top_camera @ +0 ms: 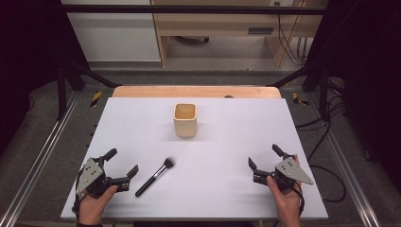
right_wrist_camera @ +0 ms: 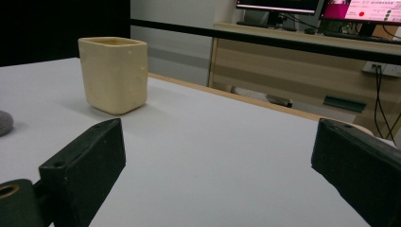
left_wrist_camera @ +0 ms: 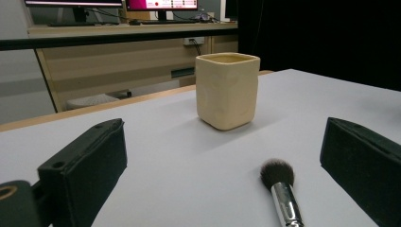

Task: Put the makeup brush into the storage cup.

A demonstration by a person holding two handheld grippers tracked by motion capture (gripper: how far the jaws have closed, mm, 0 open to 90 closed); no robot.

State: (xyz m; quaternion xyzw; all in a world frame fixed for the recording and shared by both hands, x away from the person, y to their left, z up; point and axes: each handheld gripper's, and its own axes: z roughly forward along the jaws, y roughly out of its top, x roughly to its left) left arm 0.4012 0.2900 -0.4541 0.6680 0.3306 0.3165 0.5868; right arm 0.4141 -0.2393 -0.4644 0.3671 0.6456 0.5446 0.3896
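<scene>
Nothing begun, by the look of it. Slim makeup brush with black handle, silver ferrule and dark bristle head (top_camera: pixel 155 177) lying flat on the pale lilac surface (top_camera: pixel 222 156), handle toward the near edge, bristles angled toward the far right. Just beside the left gripper (top_camera: pixel 124 163), to its right; not touched, not lifted.

Left gripper: black fingers (left_wrist_camera: pixel 82 163) spread wide, nothing between the pads. In the left gripper view, brush head (left_wrist_camera: pixel 277 173) lying on the surface ahead, nearer the right-hand finger, apart from both.

Right gripper (top_camera: pixel 266 157) at the near right of the surface, well apart from the brush. Fingers (right_wrist_camera: pixel 85 163) likewise spread, holding nothing.

Cream, square-sided ceramic cup with rounded corners (top_camera: pixel 185 120) standing upright toward the far middle of the surface, well apart from brush and both grippers. Inside appears empty from the high view.

Judgement: work likely brush into cup. Done so far: none of it. Left to do: close the left fingers on the handle, lift, carry over to the cup, stand or drop the brush in, let go. Left gripper better placed for the pick than the right.
</scene>
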